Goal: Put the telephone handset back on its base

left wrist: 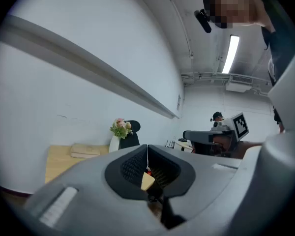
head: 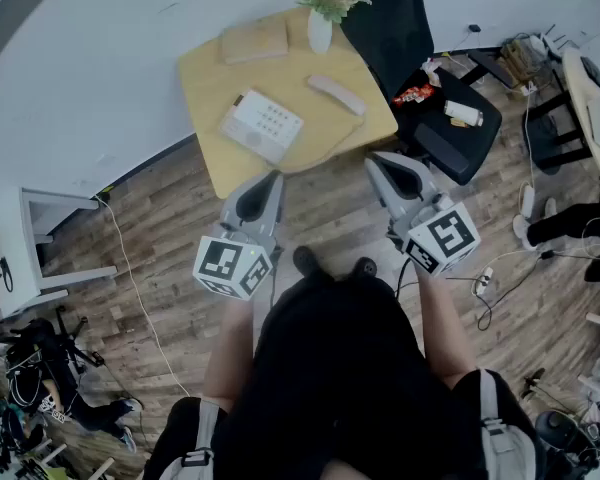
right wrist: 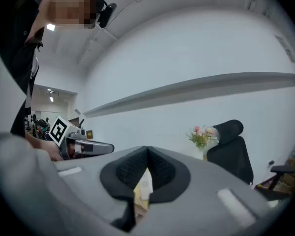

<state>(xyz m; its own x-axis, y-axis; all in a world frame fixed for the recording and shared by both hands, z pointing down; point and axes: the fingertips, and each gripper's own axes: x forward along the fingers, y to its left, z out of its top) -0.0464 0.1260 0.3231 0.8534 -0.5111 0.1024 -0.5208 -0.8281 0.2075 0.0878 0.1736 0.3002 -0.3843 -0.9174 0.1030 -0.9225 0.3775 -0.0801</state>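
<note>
Handset (beige, oblong plastic) lay apart from white keypad base on yellow table; left gripper, right gripper both closed, empty, short of table: likely pre-approach.

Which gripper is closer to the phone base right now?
Left. The left gripper hangs just short of the table, almost straight in front of the phone base; the right gripper is off toward the table's right corner, farther away. Neither touches it.
</note>
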